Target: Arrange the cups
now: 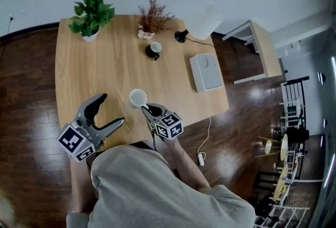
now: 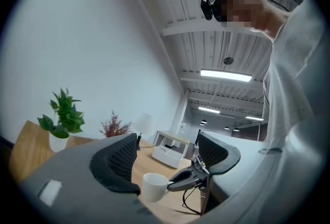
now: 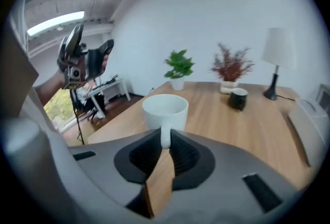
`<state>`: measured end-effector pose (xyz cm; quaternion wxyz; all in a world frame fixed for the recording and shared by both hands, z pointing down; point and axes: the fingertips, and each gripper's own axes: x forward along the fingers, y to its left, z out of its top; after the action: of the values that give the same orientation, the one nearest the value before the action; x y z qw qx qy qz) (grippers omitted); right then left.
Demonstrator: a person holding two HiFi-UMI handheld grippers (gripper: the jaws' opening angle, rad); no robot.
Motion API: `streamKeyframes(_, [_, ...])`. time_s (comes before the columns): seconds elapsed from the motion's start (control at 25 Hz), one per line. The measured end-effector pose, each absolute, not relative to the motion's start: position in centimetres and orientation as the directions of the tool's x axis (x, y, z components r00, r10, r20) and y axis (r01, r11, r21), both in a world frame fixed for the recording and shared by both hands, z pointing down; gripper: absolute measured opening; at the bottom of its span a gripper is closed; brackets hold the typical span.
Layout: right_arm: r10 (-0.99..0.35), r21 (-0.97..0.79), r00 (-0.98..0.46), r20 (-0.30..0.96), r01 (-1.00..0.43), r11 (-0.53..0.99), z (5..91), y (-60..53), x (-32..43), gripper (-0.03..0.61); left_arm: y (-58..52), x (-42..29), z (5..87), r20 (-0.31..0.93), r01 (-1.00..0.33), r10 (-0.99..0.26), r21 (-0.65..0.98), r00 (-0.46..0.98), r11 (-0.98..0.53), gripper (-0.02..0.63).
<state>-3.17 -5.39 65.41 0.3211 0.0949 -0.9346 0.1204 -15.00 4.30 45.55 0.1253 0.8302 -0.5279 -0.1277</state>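
Right tool is being pressed shut on the handle of the white cup, which is being held over the table near its front edge. Left tool is being held wide open and empty. Farther back, the black cup is being borne by the table.

The table bears a plant at eleven o'clock, twigs at twelve, a mug just before them, a lamp at one, a box at three. The cup is at six, in the right gripper.
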Motion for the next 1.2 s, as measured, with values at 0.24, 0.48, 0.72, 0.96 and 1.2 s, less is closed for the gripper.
streamKeyframes(0.24, [-0.421,-0.113,-0.768,0.484,-0.531,0.84,58.6,-20.1,9.1,0.064,-4.1,-7.0,42.2,-0.155,-0.781,-0.862,0.368,0.483,-0.504,0.36])
streamKeyframes(0.48, [-0.633,-0.017,-0.649,0.422,-0.703,0.711,56.5,-34.9,20.5,0.064,-8.6,-0.6,40.8,-0.135,-0.76,-0.818,0.312,0.559,-0.57,0.36])
streamKeyframes(0.72, [-0.739,0.045,-0.497,0.455,-0.816,0.576,59.2,-49.8,27.0,0.064,-9.2,2.1,40.7,-0.092,-0.777,-0.827,0.297,0.555,-0.555,0.36])
streamKeyframes(0.96, [-0.743,0.051,-0.372,0.556,-0.877,0.478,64.6,-58.0,29.1,0.064,-9.0,2.7,40.7,-0.067,-0.814,-0.856,0.281,0.512,-0.509,0.36])
streamKeyframes(1.2, [-0.739,0.067,-0.356,0.572,-0.878,0.474,67.0,-59.5,28.9,0.064,-9.1,3.2,41.1,-0.046,-0.836,-0.878,0.285,0.477,-0.469,0.36])
